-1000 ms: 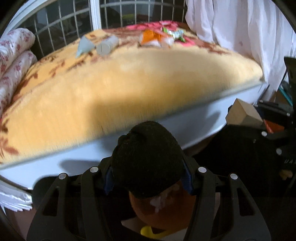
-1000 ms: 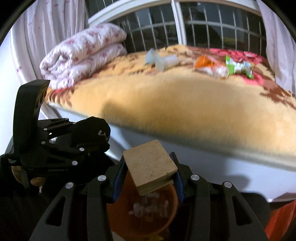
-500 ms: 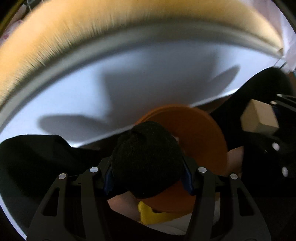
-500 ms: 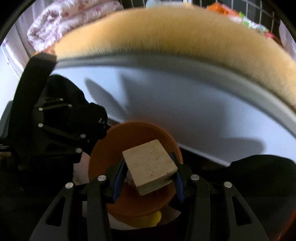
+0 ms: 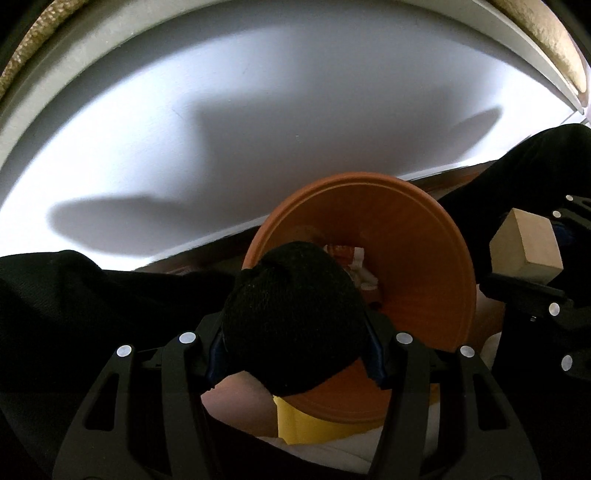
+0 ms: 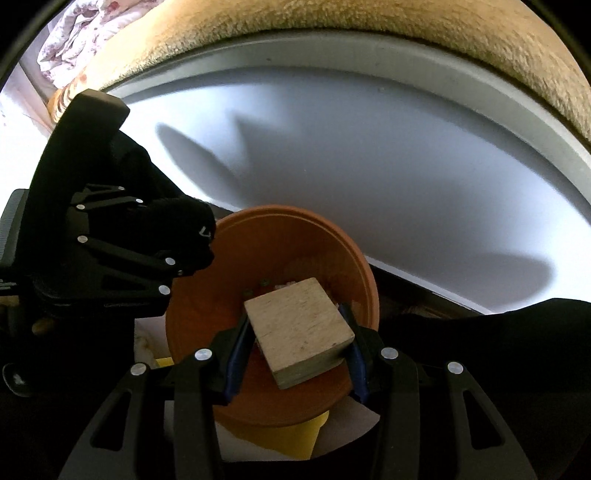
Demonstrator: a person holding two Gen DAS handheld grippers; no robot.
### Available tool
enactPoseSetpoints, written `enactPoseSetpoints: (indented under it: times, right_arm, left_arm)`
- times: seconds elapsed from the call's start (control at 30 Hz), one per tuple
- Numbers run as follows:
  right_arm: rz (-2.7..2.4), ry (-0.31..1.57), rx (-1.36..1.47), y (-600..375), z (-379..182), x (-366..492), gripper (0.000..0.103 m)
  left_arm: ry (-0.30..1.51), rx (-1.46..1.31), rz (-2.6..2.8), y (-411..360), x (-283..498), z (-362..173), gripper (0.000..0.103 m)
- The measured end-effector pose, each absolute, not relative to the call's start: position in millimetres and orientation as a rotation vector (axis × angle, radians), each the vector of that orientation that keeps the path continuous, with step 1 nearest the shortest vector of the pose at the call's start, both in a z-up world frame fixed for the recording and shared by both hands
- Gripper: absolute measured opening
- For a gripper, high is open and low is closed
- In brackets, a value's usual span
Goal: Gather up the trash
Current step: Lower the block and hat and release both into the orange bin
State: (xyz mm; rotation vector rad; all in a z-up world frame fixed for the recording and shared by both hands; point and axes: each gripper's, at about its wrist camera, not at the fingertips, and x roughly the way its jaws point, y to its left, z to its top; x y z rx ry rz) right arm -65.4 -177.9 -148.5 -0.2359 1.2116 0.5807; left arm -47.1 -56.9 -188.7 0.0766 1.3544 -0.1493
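Note:
My left gripper (image 5: 295,328) is shut on a black knitted bundle (image 5: 291,317) and holds it over the near left rim of an orange bin (image 5: 417,266). Paper scraps (image 5: 354,262) lie inside the bin. My right gripper (image 6: 295,332) is shut on a wooden block (image 6: 299,328) and holds it above the open orange bin (image 6: 325,243). The wooden block (image 5: 524,243) also shows at the right of the left wrist view. The left gripper (image 6: 192,240) with the black bundle shows at the left of the right wrist view.
The white side of the bed (image 5: 258,129) stands just behind the bin, with the yellow blanket (image 6: 332,18) above it. A folded floral quilt (image 6: 70,40) lies far left. A yellow object (image 6: 291,439) sits under the bin. Black fabric (image 5: 74,288) lies at both sides.
Both grippers tipped down from the bed top toward the bin and moved closer over it. Each kept its hold on its object.

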Motion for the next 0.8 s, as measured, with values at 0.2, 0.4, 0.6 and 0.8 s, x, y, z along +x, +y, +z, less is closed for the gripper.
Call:
enactPoseSetpoints:
  times: [0.2,0.4,0.6,0.8]
  right_arm:
    - [0.556,1.213,-0.244,-176,-149,-58,0.063]
    - [0.530,1.186,-0.205,-188,-144,-59,0.063]
    - [0.511,1.159,-0.178,-198,-136,-64,0.063]
    - [0.499,1.105,-0.178,-206,-118,-70,0.063]
  left_arm:
    - [1.374,0.104,-0.125,-57,-49,-191,0.079]
    - [1.372,0.109,-0.117,-60,-51,-189,0.081]
    - [1.361,0.095,-0.107,-59,-47,-186,0.081]
    - [1.313,0.089,-0.106,-59,-53,-169,0.081]
